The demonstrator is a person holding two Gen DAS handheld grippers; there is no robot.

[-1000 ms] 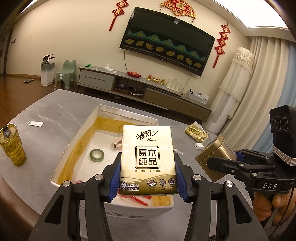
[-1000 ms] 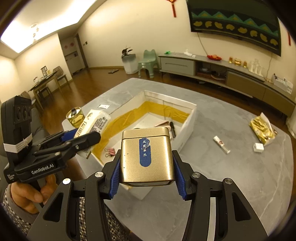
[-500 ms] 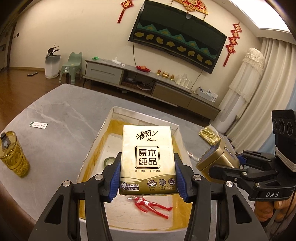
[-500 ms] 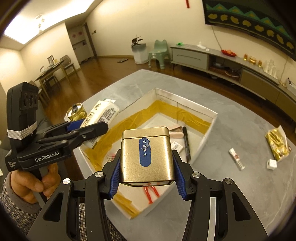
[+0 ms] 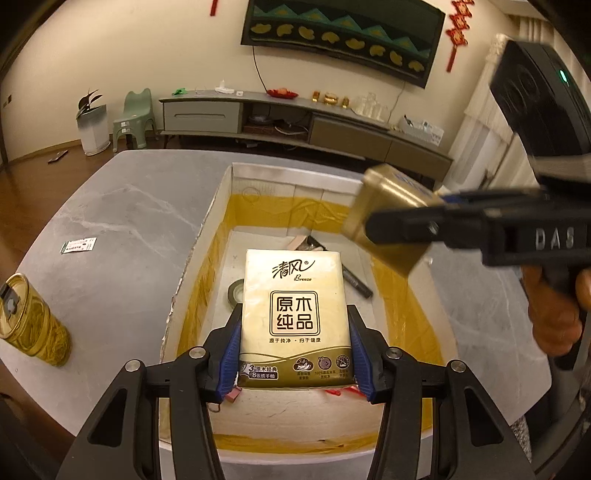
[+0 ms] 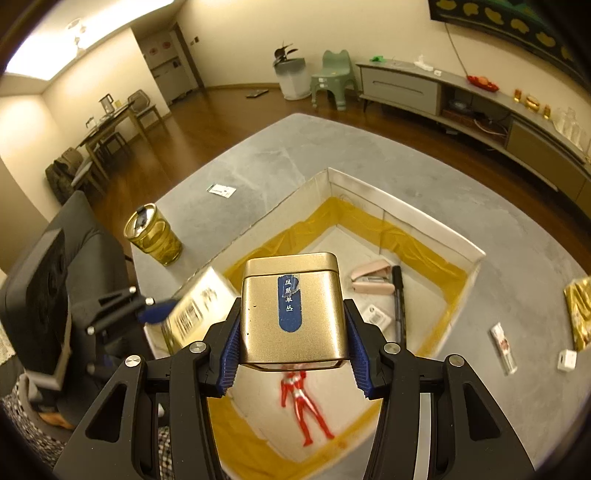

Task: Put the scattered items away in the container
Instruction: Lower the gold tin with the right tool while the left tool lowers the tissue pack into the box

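Grey marbled stone is forming the top of the bench (image 6: 258,166), which is standing on a brown wooden floor in a living room with cream walls, a long low cabinet (image 5: 303,122) along the far wall and a dark screen (image 5: 343,33) hanging above it. A white open box (image 6: 406,206), its inner seams lined with yellow tape, is sitting in the middle of the bench, and a pink stapler (image 6: 371,278), a black pen (image 6: 399,306), a roll of tape (image 5: 235,291) and a red toy figure (image 6: 303,406) are lying on its floor. A gold-lidded glass jar (image 6: 153,236) is standing near the bench's left edge, with a small card (image 6: 221,190) lying further toward the far left corner, while a small tube (image 6: 503,347), a tiny white block (image 6: 567,360) and a gold packet (image 6: 580,314) are lying near the right edge. The left claw (image 5: 294,354) is clenching a pack of tissues (image 5: 294,317) between its blue pads, holding it upright above the near end of the box. The right claw (image 6: 293,354) is gripping a square gold tin (image 6: 293,314) by its sides, hovering over the box's near right part, just beside the tissues. A hand (image 5: 554,306) is wrapping around the right handle.
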